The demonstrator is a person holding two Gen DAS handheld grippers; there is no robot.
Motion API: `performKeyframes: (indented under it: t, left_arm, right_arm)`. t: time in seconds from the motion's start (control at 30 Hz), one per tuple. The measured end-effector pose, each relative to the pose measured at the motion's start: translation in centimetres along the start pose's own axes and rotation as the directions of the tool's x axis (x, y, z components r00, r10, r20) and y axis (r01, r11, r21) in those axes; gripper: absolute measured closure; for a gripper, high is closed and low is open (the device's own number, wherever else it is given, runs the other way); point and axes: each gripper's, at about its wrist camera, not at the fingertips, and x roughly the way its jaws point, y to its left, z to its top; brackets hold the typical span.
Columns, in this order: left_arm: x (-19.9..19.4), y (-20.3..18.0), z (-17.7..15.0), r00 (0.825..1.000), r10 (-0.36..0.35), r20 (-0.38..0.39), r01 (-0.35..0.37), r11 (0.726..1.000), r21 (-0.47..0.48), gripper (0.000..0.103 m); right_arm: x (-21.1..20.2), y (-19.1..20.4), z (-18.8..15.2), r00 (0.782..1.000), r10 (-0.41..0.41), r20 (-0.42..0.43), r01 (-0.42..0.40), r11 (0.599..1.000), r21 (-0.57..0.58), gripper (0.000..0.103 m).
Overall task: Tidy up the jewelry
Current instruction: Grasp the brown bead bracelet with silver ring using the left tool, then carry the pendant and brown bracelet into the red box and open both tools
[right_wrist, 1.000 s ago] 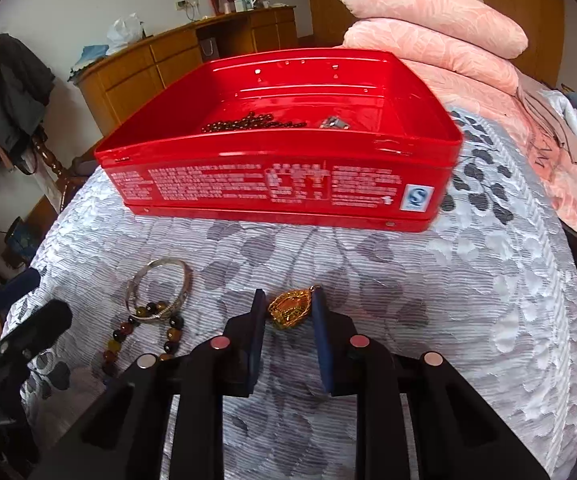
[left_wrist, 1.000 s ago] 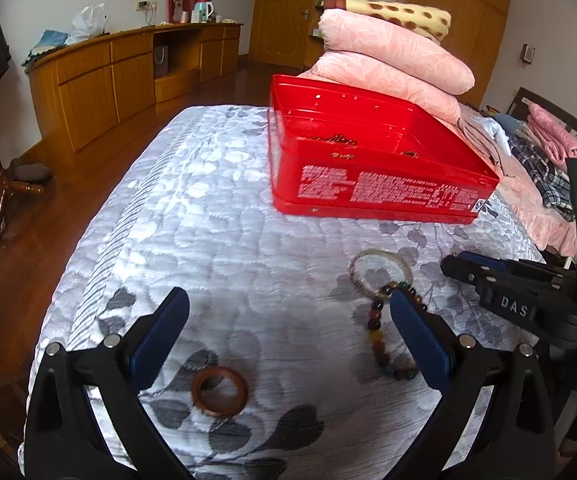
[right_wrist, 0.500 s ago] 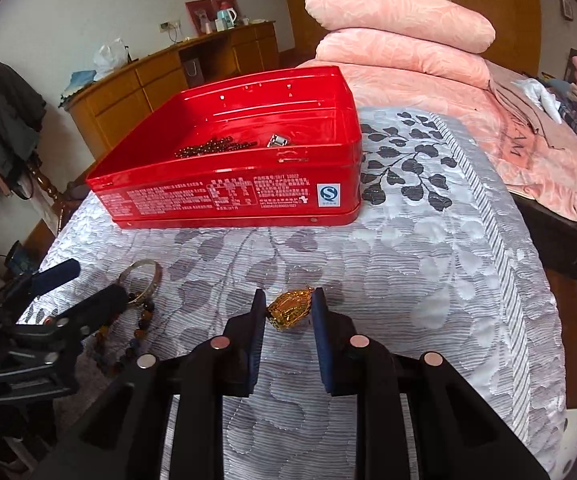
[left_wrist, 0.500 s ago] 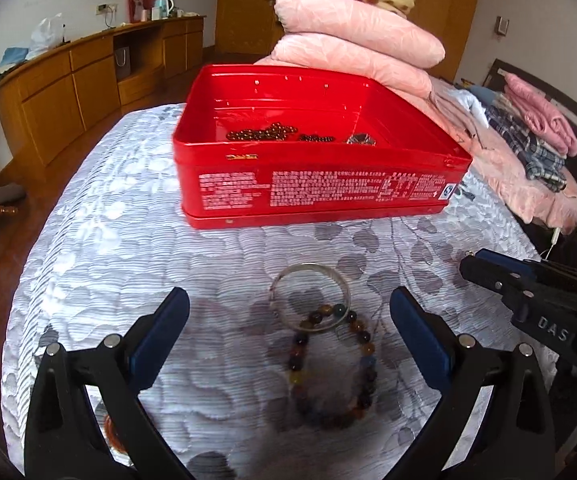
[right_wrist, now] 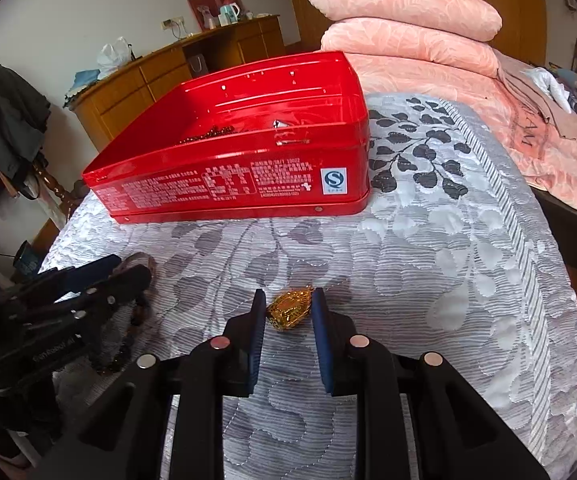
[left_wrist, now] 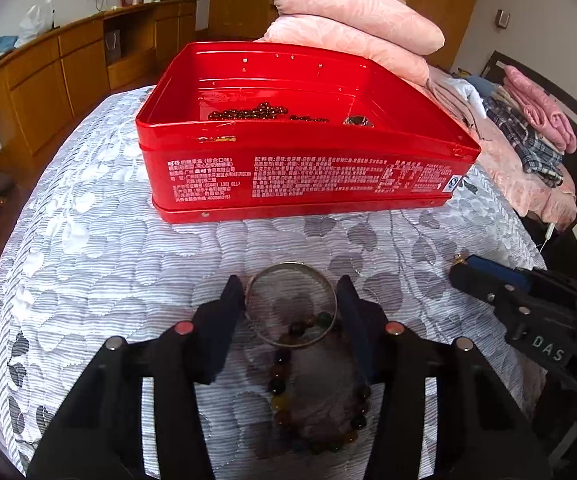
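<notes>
My left gripper (left_wrist: 290, 300) has two matte black plastic arms of angular, open-framed build, each ending in a dark navy blue finger pad (left_wrist: 228, 300). Round metal fasteners sit on the arms: the inner pair shows reddish caps, the outer pair plain silver. My right gripper (right_wrist: 288, 306) is of the same pattern: black arms, navy pads (right_wrist: 257, 320), four pale round fasteners in a row. From the left camera, its side shows white "DAS" lettering and small silver screws. From the right camera, the left unit's black body carries faint white lettering, which I cannot read.
</notes>
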Motion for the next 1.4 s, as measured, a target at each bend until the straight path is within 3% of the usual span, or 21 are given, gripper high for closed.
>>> performKeyframes:
  t: [0.3, 0.67, 1.03, 1.4]
  left_arm:
    - [-2.7, 0.6, -0.4, 0.998, 0.000, 0.066, 0.000, 1.000, 0.001, 0.056]
    - [-6.4, 1.3, 0.6, 0.990, -0.018, 0.143, 0.020, 1.000, -0.012, 0.056]
    - [-6.5, 0.4, 6.6, 0.978, -0.023, 0.209, 0.018, 0.999, 0.027, 0.056]
    - [-1.9, 0.8, 11.5, 0.982, 0.011, 0.186, -0.015, 1.000, 0.021, 0.056]
  right_arm:
    - [-0.4, 0.0, -0.1, 1.000, 0.002, 0.012, -0.002, 1.000, 0.001, 0.080]
    - [-4.1, 0.9, 1.4, 0.995, 0.018, 0.095, -0.015, 0.999, -0.032, 0.080]
    - [-5.4, 1.8, 6.9, 0.984, 0.048, 0.170, -0.036, 0.997, -0.073, 0.080]
    - [-0.2, 1.3, 12.7, 0.988, 0.043, 0.148, -0.034, 0.997, -0.064, 0.080]
